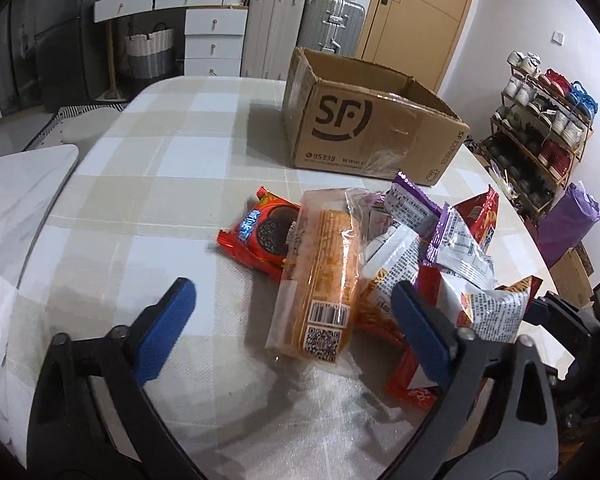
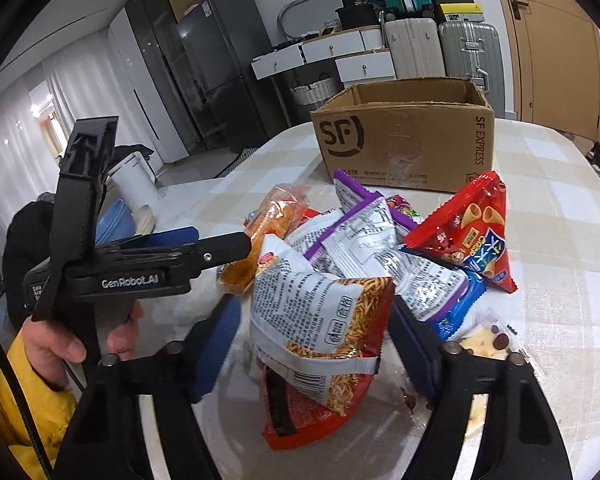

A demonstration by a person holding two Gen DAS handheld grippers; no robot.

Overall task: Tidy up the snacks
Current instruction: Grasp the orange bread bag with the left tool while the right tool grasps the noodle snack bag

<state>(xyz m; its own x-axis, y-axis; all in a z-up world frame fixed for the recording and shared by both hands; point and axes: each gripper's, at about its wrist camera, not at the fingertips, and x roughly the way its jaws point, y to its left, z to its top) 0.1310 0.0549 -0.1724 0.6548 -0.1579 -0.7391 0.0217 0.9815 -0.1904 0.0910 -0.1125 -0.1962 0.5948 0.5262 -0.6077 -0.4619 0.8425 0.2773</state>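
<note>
Nearest, both grippers bear down on the snack pile. The right gripper [image 2: 314,344] has its jaws straddling the noodle packet [image 2: 320,320]; the near pad looks against the wrapper, the far one blurred, so whether it pinches yet cannot be told. The left gripper [image 1: 296,332] stands spread either side of the orange cake pack [image 1: 324,276], touching nothing, evidently lined up to take it lengthwise. Beyond lie an Oreo pack [image 1: 260,236], purple sachets [image 1: 416,200] and a red cone bag [image 2: 472,232], heaped loosely on the table [image 1: 140,184]. Farthest, the box [image 1: 364,128] stands open, presumably the destination.
</note>
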